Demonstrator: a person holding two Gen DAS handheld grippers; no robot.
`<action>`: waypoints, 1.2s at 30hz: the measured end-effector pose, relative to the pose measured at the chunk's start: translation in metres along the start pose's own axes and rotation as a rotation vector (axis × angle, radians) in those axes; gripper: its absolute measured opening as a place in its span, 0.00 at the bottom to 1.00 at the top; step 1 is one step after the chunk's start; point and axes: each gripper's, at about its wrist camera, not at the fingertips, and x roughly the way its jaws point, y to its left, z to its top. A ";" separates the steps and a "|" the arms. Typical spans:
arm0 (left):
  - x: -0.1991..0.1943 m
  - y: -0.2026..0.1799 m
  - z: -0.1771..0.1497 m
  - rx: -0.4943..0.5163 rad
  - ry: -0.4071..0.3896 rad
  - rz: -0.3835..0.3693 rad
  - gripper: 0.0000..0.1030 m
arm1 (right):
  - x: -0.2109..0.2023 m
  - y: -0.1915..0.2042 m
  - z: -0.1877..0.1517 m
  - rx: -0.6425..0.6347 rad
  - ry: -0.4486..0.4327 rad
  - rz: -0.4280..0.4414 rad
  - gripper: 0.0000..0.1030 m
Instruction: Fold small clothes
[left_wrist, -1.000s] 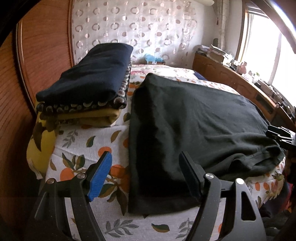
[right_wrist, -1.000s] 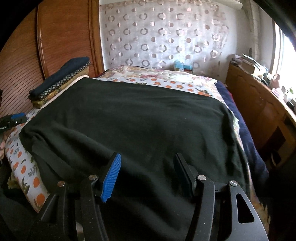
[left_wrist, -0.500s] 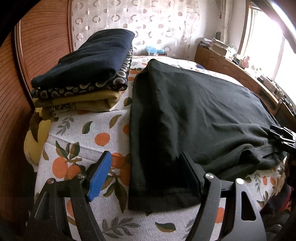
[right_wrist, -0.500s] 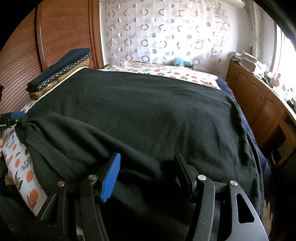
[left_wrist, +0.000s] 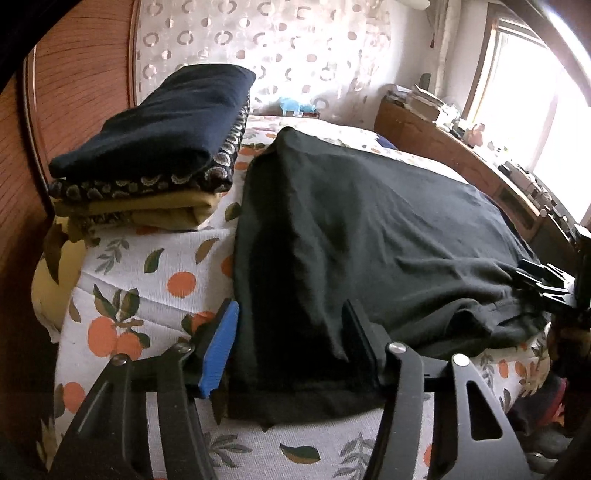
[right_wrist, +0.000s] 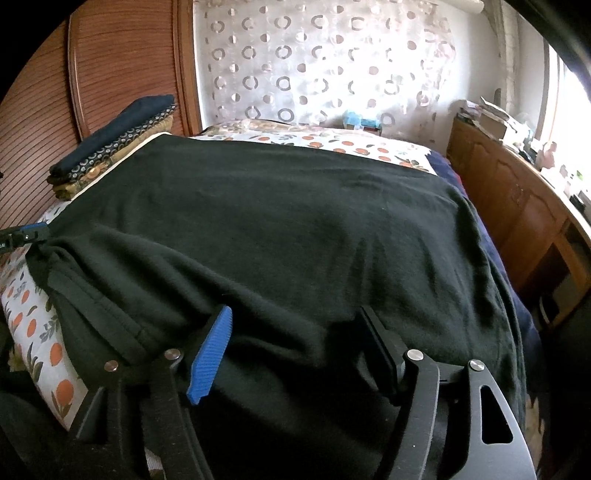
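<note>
Black garment (left_wrist: 369, 229): spread flat across the bed (left_wrist: 147, 280), filling the centre and right of the left wrist view and most of the right wrist view (right_wrist: 288, 229). Its near edge is rumpled, with a ribbed hem bunched at lower left of the right wrist view. One near corner lies at bottom centre of the left wrist view.

Left gripper (left_wrist: 291, 339): jaws spread wide, straddling the garment's near left corner; the blue-padded finger (left_wrist: 219, 350) sits at the fabric's edge, over the orange-print sheet. Nothing is pinched.

Right gripper (right_wrist: 295, 347): jaws spread wide, low over the garment's near edge, the blue pad (right_wrist: 210, 360) against rumpled cloth. Whether the fingers touch the fabric cannot be told. It also appears at the right edge of the left wrist view (left_wrist: 543, 284), at the garment's bunched corner.

Stack of folded clothes (left_wrist: 155, 155): upper left, just beside the garment; navy piece on top, a dark patterned one below, mustard ones beneath.

Surroundings: wooden headboard (left_wrist: 74, 92) at left, spotted curtain (right_wrist: 325, 62) behind, a cluttered wooden cabinet (right_wrist: 517, 206) along the right, bright window (left_wrist: 535, 92) at upper right.
</note>
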 end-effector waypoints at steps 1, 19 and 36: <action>0.000 0.000 0.000 0.000 0.000 0.000 0.57 | 0.000 0.000 0.000 0.001 0.000 0.000 0.69; 0.000 -0.016 0.008 0.021 0.003 -0.069 0.09 | 0.000 -0.001 0.001 0.001 0.000 0.002 0.69; -0.049 -0.123 0.081 0.216 -0.217 -0.302 0.08 | -0.012 -0.003 0.000 -0.009 -0.017 -0.006 0.69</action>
